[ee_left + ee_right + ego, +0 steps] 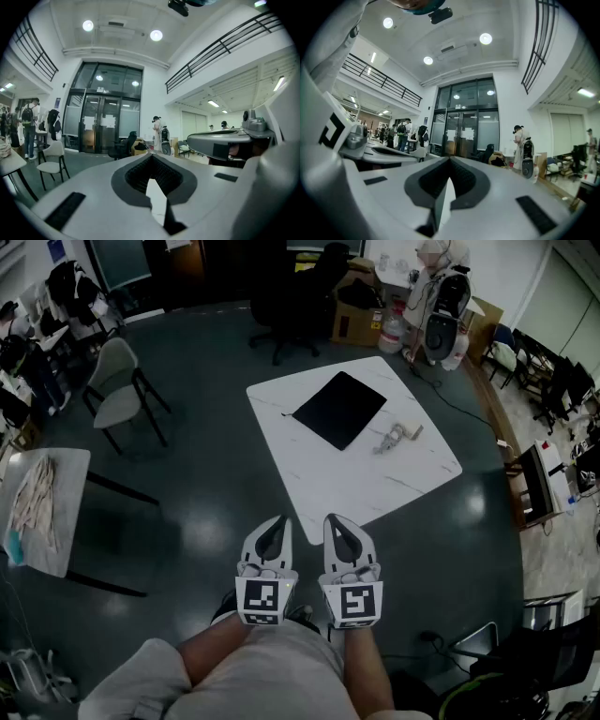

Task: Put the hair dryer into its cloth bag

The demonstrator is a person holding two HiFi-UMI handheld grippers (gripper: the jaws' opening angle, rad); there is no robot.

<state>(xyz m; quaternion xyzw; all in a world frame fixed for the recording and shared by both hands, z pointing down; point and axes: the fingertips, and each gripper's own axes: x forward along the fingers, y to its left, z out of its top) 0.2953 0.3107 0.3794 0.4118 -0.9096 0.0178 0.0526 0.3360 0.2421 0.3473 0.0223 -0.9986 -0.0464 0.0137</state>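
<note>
Grippers: the left gripper point(278, 521) and the right gripper point(331, 519), both white with a black-and-white marker cube at the rear, are held side by side by the person, just short of the near corner of the white square table with faint grey veining point(412, 479). Both point roughly level towards that table. The jaws of each are fully together, ribbed dark pad against pad, and neither has hold of anything.

Surroundings, in descending size:

- Dark grey glossy floor point(206, 521), on all sides of the table.
- The table itself, set cornerwise to the person and well apart from both grippers.
- Black swivel office chair point(298, 296), beyond the table's far corner.
- Pale green chair with black legs point(117, 390), well to the left of the table.
- Brown cardboard box point(354, 322), beyond the table's far edge, beside the office chair.
- Flat black rectangular cloth bag point(339, 409), lying on the far half of the table, with a thin drawstring trailing from its left corner.
- Small pale hair dryer with a tan handle point(397, 437), lying on its side on the table, just to the right of the bag and not touching it. Its finer detail is too small to make out.
</note>
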